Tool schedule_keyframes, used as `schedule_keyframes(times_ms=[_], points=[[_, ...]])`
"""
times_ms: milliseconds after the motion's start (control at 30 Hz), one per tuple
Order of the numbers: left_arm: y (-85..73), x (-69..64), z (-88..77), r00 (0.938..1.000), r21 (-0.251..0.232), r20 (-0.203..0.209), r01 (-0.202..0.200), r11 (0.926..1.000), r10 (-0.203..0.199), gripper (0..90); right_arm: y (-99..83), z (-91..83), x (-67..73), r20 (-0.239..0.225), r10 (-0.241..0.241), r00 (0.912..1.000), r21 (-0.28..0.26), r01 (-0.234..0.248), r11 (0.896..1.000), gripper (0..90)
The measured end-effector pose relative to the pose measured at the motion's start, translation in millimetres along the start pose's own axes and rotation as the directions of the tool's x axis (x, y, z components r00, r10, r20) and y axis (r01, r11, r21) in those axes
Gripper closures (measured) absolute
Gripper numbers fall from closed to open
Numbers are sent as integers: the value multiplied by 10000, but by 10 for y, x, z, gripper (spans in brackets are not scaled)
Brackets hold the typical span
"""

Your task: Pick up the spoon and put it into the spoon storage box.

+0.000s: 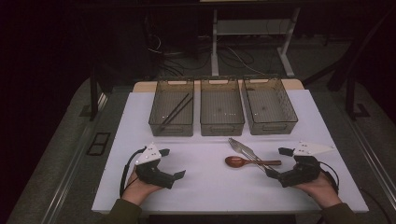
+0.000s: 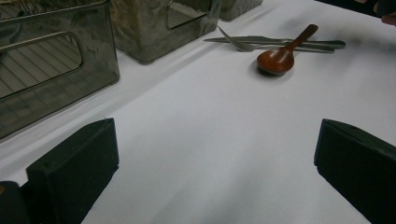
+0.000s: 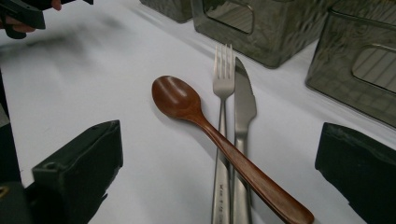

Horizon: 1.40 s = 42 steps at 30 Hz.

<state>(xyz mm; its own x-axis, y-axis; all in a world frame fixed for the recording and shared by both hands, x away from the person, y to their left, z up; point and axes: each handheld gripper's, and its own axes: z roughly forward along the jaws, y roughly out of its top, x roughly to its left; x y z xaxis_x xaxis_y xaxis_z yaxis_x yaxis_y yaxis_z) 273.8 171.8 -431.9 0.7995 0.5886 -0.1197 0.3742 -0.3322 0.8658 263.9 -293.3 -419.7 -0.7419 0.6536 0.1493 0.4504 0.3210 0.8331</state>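
- My left gripper (image 1: 173, 164) sits low over the white table (image 1: 205, 186), near its front left. Jaws spread wide, nothing between them, just bare table under them in the left gripper view.
- My right gripper (image 1: 276, 163) sits near the front right, aimed in at the cutlery. Jaws wide apart, gripping nothing.
- In the right gripper view the spoon (image 3: 219, 140) handle runs in between the jaws, but neither pad touches it.
- Spoon (image 1: 250, 162) is brown wood, lying flat on the table right of centre, bowl toward the left gripper, handle end just beside the right gripper's jaws.
- Spoon handle lies across the fork (image 3: 222, 135) and knife (image 3: 243, 126), resting on top of both.
- Fork and knife lie side by side, touching or nearly so, tips pointing toward the bins; fork is the one nearer the spoon bowl.
- From the left gripper view the spoon (image 2: 279, 55) is well off ahead to the right, bowl facing me, fork (image 2: 240, 45) and knife (image 2: 289, 43) behind it.
- Three clear grey bins stand in a row at the far side of the table: left bin (image 1: 172, 128), middle bin (image 1: 222, 126), right bin (image 1: 275, 127).
- Left bin holds a pair of dark chopsticks (image 1: 176, 111), lying slanted in it.
- Middle and right bins: I can't make out any contents.
- Both hands hold the grippers from the bottom edge, left hand (image 1: 140, 186), right hand (image 1: 322, 189).
- Grippers are well apart from each other, cutlery between them but closer to the right one.
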Motion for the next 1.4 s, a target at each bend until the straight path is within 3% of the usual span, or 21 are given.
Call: schedule_keyframes(times_ms=[367, 500, 567, 633, 1000, 1400], points=[[12, -19, 27, 9995, 312, 287, 92, 9995, -101, 0, 118, 121, -63, -558, 172, 9983, 59, -169, 9998, 58], [9, -31, 32, 9998, 310, 210, -8, 9995, 1, 0, 159, 180, -91, -757, 293, 9967, 49, -291, 9996, 62], [6, -41, 30, 9999, 281, 72, -128, 9995, 126, 0, 182, 213, -97, -850, 312, 9959, 115, -304, 9995, 128], [10, -41, 29, 9998, 265, 56, -182, 9995, 180, 0, 208, 247, -92, -865, 293, 9958, 177, -278, 9995, 135], [14, -32, 28, 9998, 142, 182, 24, 9999, -26, 0, 338, 445, -57, -1207, 243, 9924, 487, -185, 9986, 176], [4, -33, 37, 10000, 191, 66, -31, 9998, 30, 0, 480, 675, -74, -1402, 305, 9897, 647, -215, 9977, 178]])
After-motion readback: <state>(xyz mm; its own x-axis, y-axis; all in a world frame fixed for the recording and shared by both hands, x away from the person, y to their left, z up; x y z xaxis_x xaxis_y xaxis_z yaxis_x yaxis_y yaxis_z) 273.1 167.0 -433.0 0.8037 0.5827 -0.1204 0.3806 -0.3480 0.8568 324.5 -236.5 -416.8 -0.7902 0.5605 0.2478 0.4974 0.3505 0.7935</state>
